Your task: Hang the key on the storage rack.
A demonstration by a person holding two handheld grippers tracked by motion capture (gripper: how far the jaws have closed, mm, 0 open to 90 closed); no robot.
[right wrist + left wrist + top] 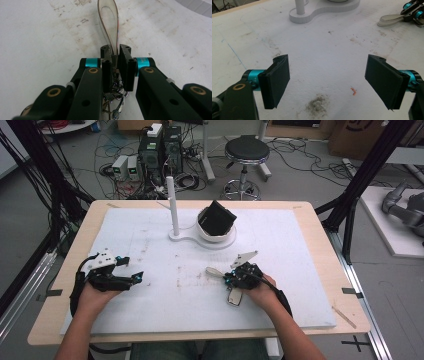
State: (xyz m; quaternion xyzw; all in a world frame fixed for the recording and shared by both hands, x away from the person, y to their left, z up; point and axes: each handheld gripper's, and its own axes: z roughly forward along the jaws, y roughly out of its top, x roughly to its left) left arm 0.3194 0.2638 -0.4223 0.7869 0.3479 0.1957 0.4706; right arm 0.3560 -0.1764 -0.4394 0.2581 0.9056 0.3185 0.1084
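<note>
Pinched between the closed jaws of the right gripper [115,62] is a clear looped plastic strap [109,23], whose loop is seen in the right gripper view reaching forward over the stained white foam mat [37,37]. Below the jaws a cluster of small metal rings and a clasp [115,100] is seen hanging (what it joins to cannot be told). In the high view the right gripper [224,275] is held low over the mat right of centre, and the strap's loop [213,271] is pointed toward the left.

The left gripper [327,82] is held with its jaws spread wide and nothing between them; a dark smudge [317,105] and a tiny orange scrap [353,91] are seen on the mat [317,50] below. In the high view it [131,270] is found near the mat's left side, well apart from the right one.

At the far middle of the mat a white stand with an upright post [173,207] is placed, and a black boxy object [217,217] is resting tilted in its round white dish [220,239].
</note>
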